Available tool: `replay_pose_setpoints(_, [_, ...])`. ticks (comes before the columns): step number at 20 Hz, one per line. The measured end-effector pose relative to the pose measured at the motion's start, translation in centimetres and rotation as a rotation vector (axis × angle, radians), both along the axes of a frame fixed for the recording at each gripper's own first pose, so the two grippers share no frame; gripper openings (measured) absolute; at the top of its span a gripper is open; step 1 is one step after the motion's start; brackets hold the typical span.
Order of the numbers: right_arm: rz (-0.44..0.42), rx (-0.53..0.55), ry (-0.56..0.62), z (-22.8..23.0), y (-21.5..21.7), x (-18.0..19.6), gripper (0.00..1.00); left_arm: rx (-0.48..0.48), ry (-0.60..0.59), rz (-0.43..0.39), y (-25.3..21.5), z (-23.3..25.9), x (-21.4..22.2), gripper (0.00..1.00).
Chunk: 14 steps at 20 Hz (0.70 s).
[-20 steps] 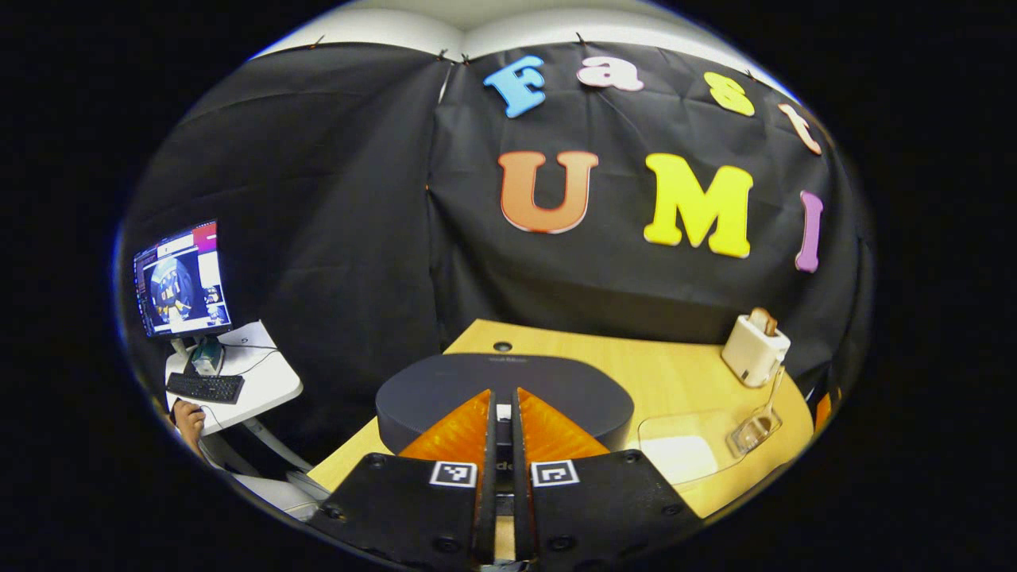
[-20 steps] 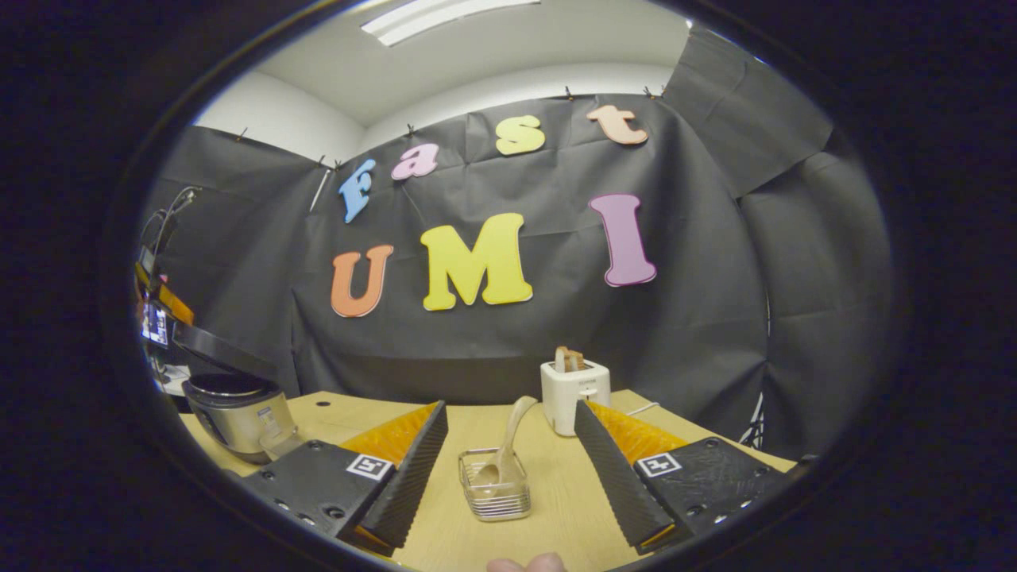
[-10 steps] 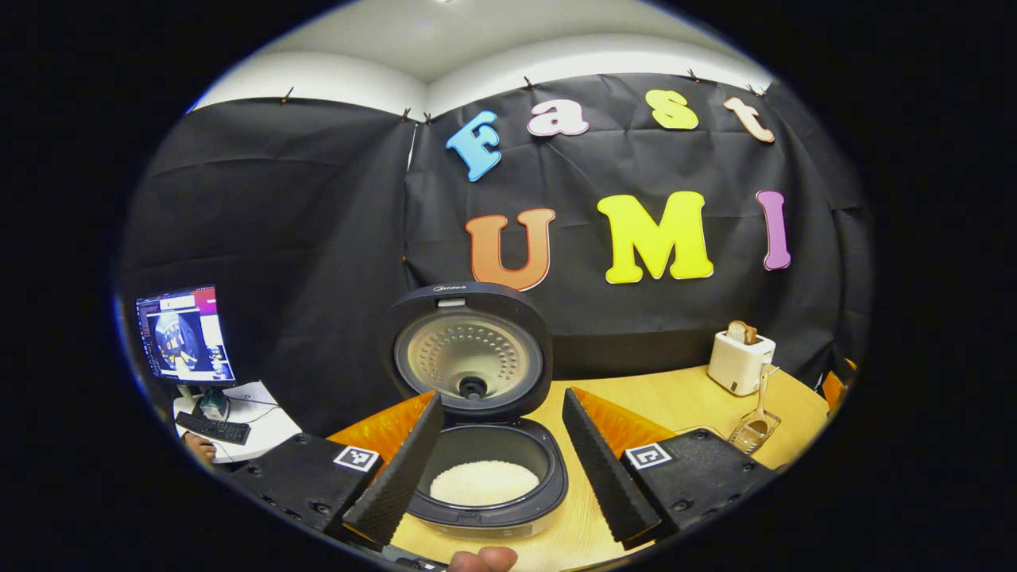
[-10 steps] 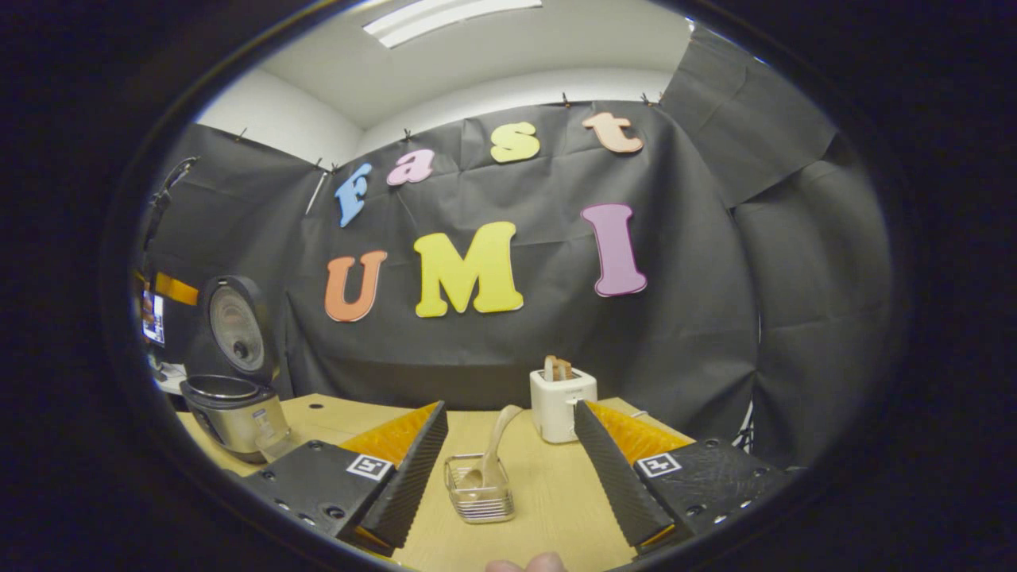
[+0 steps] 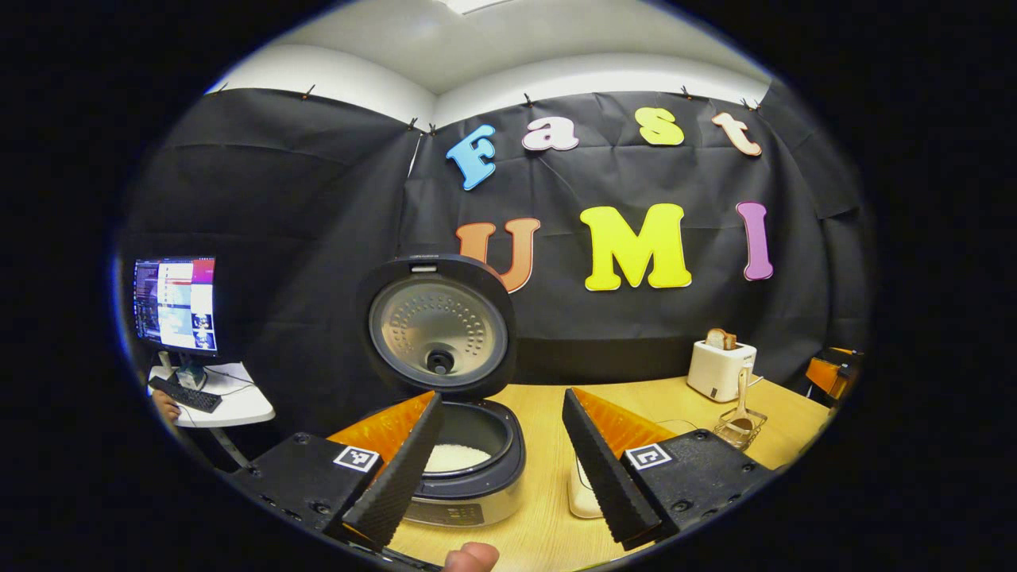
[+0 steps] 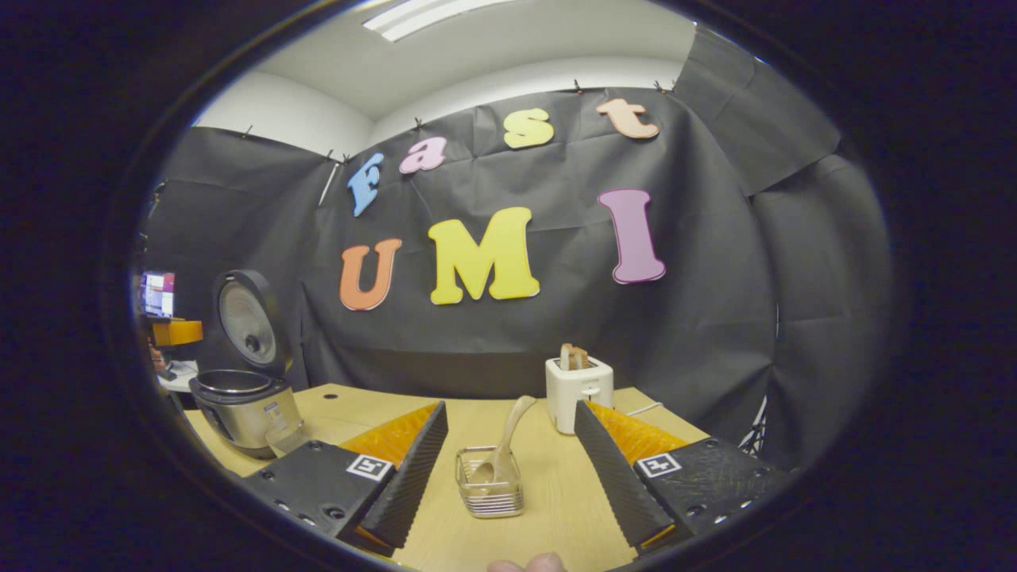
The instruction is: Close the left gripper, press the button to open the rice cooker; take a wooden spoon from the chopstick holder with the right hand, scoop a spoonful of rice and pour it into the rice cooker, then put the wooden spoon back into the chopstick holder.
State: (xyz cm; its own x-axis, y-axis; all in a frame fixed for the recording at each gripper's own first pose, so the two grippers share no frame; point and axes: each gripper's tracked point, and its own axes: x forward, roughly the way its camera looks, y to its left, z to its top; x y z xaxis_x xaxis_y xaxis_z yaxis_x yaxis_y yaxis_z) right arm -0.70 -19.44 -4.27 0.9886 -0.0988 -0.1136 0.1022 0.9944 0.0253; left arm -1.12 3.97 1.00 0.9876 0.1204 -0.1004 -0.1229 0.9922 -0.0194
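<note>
The rice cooker (image 5: 465, 445) stands open at the table's (image 6: 556, 492) left edge, partly hidden behind the left gripper's (image 5: 496, 469) spread, empty fingers. The right gripper (image 6: 512, 477) gapes before the holder (image 6: 490, 482) containing the wooden spoon (image 6: 500, 449).

The rice cooker (image 5: 457, 445) lid has sprung up, and the left tongs (image 5: 496, 469) have spread and drawn back.

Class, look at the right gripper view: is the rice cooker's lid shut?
No, the rice cooker has its lid standing upright and open.
</note>
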Motion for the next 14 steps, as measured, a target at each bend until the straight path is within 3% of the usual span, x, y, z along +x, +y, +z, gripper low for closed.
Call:
replay_pose_setpoints(4, [0.043, 0.006, 0.084, -2.1, 0.3, 2.4, 0.95, -0.049, 0.039, -0.059, -1.8, -2.1, 0.2, 0.96])
replay_pose_setpoints(5, [0.053, 0.018, 0.105, -2.7, 0.2, 3.2, 0.91, -0.051, 0.058, -0.070, -2.2, -2.7, 0.2, 0.96])
replay_pose_setpoints(7, [0.067, 0.053, 0.160, -4.3, 0.0, 5.1, 0.96, -0.036, 0.074, -0.078, -2.2, -3.3, 0.2, 0.96])
replay_pose_setpoints(11, [0.078, 0.145, 0.257, -6.9, -1.0, 9.0, 0.95, -0.008, 0.077, -0.093, -2.9, -3.7, 0.5, 0.96])
replay_pose_setpoints(12, [0.079, 0.164, 0.284, -7.7, -1.3, 10.1, 0.91, 0.001, 0.080, -0.098, -3.1, -3.8, 0.5, 0.96])
replay_pose_setpoints(13, [0.083, 0.186, 0.305, -8.2, -1.4, 11.0, 0.96, 0.013, 0.079, -0.095, -3.0, -3.8, 0.6, 0.96])
replay_pose_setpoints(14, [0.082, 0.208, 0.326, -8.8, -1.6, 12.0, 0.91, 0.026, 0.079, -0.089, -2.7, -3.9, 0.6, 0.96])
